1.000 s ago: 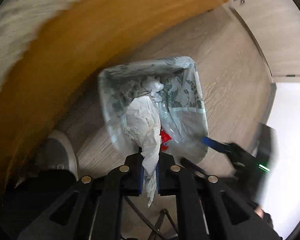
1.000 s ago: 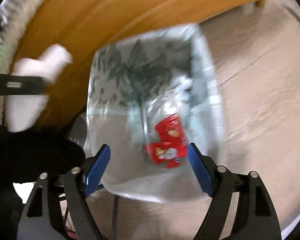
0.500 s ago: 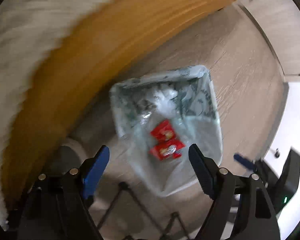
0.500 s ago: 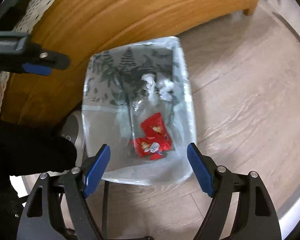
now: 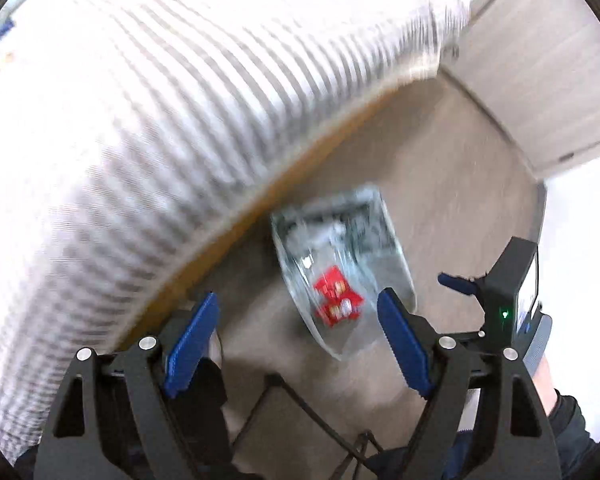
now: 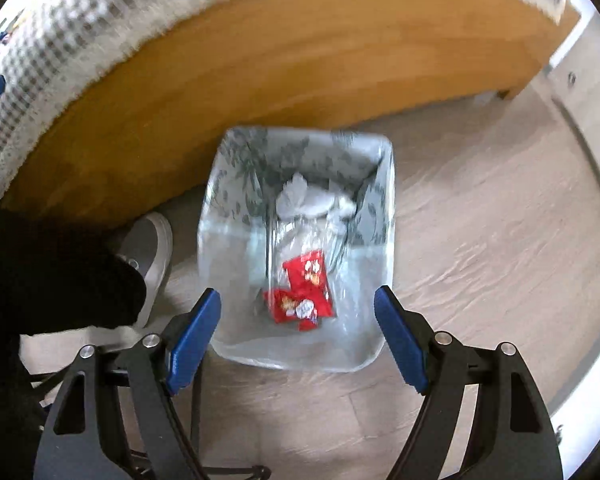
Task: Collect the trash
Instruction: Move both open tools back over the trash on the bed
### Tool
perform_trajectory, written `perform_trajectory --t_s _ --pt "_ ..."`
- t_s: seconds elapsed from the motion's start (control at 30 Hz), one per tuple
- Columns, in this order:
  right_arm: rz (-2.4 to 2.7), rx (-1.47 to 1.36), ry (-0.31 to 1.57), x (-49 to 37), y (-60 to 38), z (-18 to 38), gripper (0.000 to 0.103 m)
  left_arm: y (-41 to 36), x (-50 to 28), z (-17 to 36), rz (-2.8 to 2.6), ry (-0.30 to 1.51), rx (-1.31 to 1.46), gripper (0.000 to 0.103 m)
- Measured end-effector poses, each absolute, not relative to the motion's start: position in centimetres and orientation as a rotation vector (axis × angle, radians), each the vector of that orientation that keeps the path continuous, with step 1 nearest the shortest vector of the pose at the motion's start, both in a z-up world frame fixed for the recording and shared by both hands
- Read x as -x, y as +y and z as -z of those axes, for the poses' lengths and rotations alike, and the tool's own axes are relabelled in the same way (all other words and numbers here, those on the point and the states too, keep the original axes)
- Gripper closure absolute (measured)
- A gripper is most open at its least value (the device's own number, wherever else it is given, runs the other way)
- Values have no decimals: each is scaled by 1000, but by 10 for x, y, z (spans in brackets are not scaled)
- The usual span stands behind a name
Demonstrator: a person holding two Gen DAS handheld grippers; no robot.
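Left gripper (image 5: 296, 338): jaws stand wide apart, nothing between the blue pads (image 5: 190, 344); it is seen high above the floor, pointing steeply down. Right gripper (image 6: 298, 336): jaws likewise spread wide and empty, held directly over the bin.

Bin (image 6: 216, 216): a rectangular trash bin lined with a clear plastic bag, standing on the wood-look floor (image 6: 480, 248) just beside the wooden bed frame (image 6: 300, 52). Inside it are noted a crumpled white tissue (image 6: 300, 200) toward the far side and red snack wrappers (image 6: 304, 292) nearer the camera. In the left wrist view the bin (image 5: 396, 268) appears smaller and blurred, with the striped bedding (image 5: 180, 100) filling most of the frame above it. A grey shoe (image 6: 152, 252) of the person is seen on the floor to the left of the bin, close to but apart from it.

Step in hand, as judged: a drop into the bin is complete, since both grippers are empty and trash lies inside. Both views are smeared, so fine detail of the bin contents cannot be read.

Next move, as judged: further trash must be located; none is visible on the floor in either view. The grippers would need to be swung away from the bin, toward the bed top or other surfaces, and one lowered with jaws open over the next piece. Care is called for near the bag rim, which could be snagged.
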State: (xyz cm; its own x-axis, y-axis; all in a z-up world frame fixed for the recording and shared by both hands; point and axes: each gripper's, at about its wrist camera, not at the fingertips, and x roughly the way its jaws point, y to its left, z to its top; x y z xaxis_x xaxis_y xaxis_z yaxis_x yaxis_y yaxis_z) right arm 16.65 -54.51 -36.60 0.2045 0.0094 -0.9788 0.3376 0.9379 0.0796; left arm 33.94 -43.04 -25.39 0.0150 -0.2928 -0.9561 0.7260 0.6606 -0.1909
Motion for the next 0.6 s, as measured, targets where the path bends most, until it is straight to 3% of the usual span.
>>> perform_trajectory --t_s 0.37,0.6 --pt "188 -163 1110 -274 -502 234 27 -318 -415 163 719 1077 -210 24" --pt "117 -163 1010 -369 -483 192 27 -236 -489 135 604 1031 -96 24"
